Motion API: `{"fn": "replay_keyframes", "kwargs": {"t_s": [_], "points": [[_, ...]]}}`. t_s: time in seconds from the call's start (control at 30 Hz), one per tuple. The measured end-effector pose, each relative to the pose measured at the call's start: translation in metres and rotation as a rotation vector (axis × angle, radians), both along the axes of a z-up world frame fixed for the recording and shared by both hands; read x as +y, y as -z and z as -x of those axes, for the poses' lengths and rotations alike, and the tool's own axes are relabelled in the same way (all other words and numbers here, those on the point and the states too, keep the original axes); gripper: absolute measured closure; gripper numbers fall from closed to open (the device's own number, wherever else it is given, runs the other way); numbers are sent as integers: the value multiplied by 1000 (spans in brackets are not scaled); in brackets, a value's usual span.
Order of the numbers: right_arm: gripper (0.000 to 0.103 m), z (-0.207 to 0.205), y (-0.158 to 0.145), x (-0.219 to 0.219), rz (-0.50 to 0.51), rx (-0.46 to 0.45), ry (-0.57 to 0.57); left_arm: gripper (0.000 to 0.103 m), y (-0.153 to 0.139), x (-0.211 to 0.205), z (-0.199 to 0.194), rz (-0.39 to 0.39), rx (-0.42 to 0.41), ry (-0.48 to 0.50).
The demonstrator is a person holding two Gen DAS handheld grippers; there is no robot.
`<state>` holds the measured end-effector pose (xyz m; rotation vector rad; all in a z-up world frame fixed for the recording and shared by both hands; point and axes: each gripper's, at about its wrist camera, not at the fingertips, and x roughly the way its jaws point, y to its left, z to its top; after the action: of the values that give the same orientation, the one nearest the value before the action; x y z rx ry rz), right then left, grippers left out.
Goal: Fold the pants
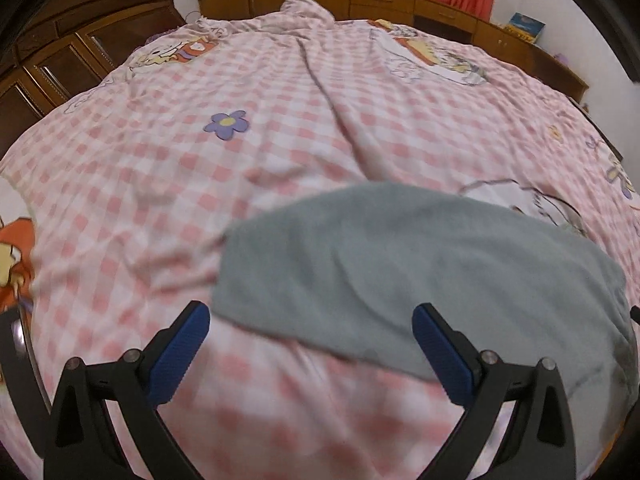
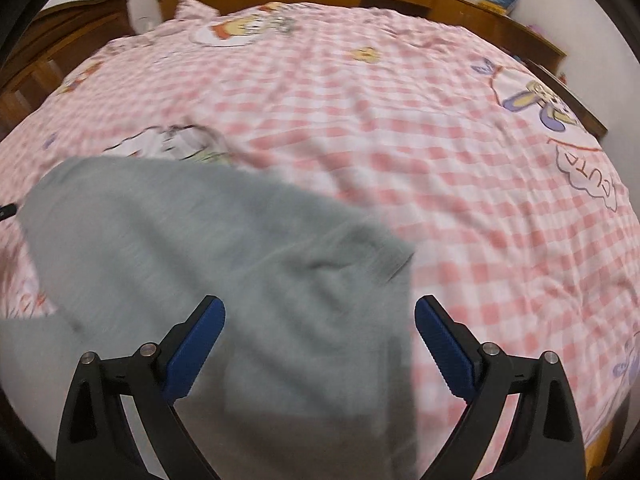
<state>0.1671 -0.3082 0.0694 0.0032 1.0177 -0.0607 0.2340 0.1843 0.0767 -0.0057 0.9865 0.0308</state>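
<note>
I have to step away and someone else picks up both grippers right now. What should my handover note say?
Left gripper: open, holding nothing, over the left edge of the grey pants.
Right gripper: open, holding nothing, over the pants' right end.
Pants: lying on the pink checked bedspread, bunched into a compact shape with some layers overlapping; the frames are blurred, so the exact folds cannot be read.
Done: pants are on the bed and appear partly folded.
Left: probably grip the edges, finish the fold and square it up.
</note>
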Motion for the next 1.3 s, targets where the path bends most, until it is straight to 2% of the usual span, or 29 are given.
{"fn": "replay_keyframes", "kwargs": {"t_s": [0.23,0.37,0.43,0.5,0.67,0.77,0.83,0.9,0.97,1.03,1.13,1.17,1.2,1.23,1.27,1.3], "points": [[7,-34,22,-25,-23,51,61,0,19,34,-46,-3,40,-66],[7,-47,40,-30,-81,84,54,0,31,43,-60,42,69,-72],[5,-51,49,-32,-107,98,51,0,37,42,-64,45,73,-63],[0,-54,57,-32,-110,94,38,0,43,39,-69,58,72,-49],[0,-55,64,-29,-81,76,21,1,51,21,-75,147,65,12],[0,-52,67,-30,-82,52,13,2,54,2,-81,107,61,41],[0,-48,67,-29,-65,33,11,16,57,-5,-84,86,53,45],[0,-47,69,-23,-45,22,13,25,57,-12,-82,81,38,50],[0,-46,68,-21,-33,16,16,40,54,-16,-76,68,24,60],[1,-46,68,-18,-26,24,15,60,50,-21,-73,76,18,82],[13,-52,61,-12,-8,67,5,60,50,-30,-72,46,12,101],[27,-51,57,-10,3,70,1,60,53,-33,-74,30,15,103],[44,-51,52,-7,15,65,-4,60,54,-34,-75,26,19,95],[54,-49,47,-5,28,59,-11,62,54,-36,-76,21,21,78],[72,-47,42,-3,31,53,-21,67,52,-37,-75,22,18,70],[82,-44,37,-4,10,48,-33,80,49,-39,-73,34,15,76]]}}
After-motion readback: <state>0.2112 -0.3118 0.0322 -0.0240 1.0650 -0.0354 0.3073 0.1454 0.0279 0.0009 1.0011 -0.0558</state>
